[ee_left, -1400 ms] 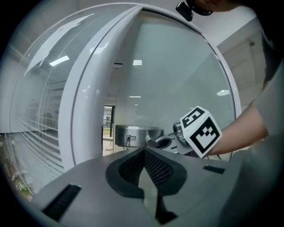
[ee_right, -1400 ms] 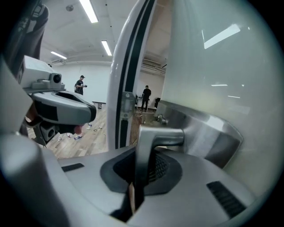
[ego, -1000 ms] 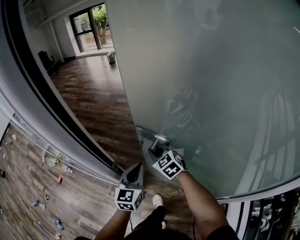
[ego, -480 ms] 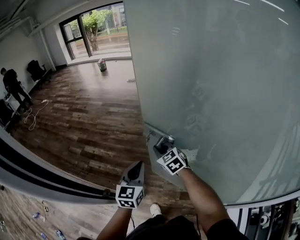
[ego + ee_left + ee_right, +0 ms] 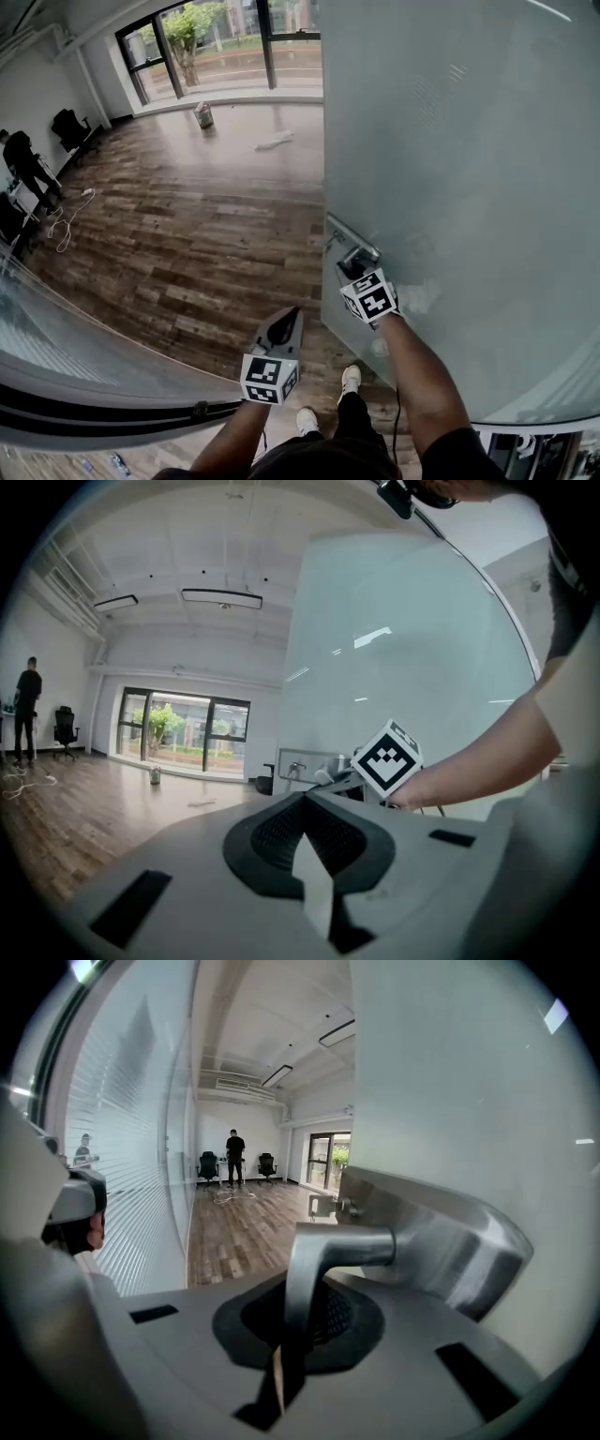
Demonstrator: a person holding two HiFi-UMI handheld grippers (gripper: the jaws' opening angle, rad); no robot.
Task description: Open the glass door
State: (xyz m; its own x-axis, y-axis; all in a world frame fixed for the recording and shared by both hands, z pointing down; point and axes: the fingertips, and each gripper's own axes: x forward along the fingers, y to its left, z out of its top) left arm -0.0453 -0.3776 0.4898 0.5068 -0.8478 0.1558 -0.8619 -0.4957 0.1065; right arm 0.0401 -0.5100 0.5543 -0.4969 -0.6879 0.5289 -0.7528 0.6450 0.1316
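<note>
The frosted glass door [image 5: 469, 169] stands swung open on the right of the head view. Its metal lever handle [image 5: 356, 253] sits on a steel plate [image 5: 337, 229] at the door's edge. My right gripper [image 5: 360, 270] is shut on that lever, and in the right gripper view the handle [image 5: 323, 1246] runs down between the closed jaws of the right gripper [image 5: 302, 1288]. My left gripper [image 5: 282, 330] hovers left of the door over the wooden floor, shut with nothing in it. In the left gripper view the left gripper [image 5: 306, 797] points toward the door, with the right gripper's marker cube [image 5: 386, 758] ahead.
A room with a wood floor [image 5: 187, 244] lies beyond the doorway. A person [image 5: 21, 159] stands far left by chairs [image 5: 67, 127] and floor cables [image 5: 61, 225]. A small bucket [image 5: 203, 114] and a white scrap [image 5: 274, 141] lie near the windows [image 5: 225, 42]. A black-framed glass partition [image 5: 94, 394] curves at lower left.
The door has swung further open to the right, uncovering more of the room. Both grippers moved along with it; the right one stayed shut on the handle, the left stayed shut and empty.
</note>
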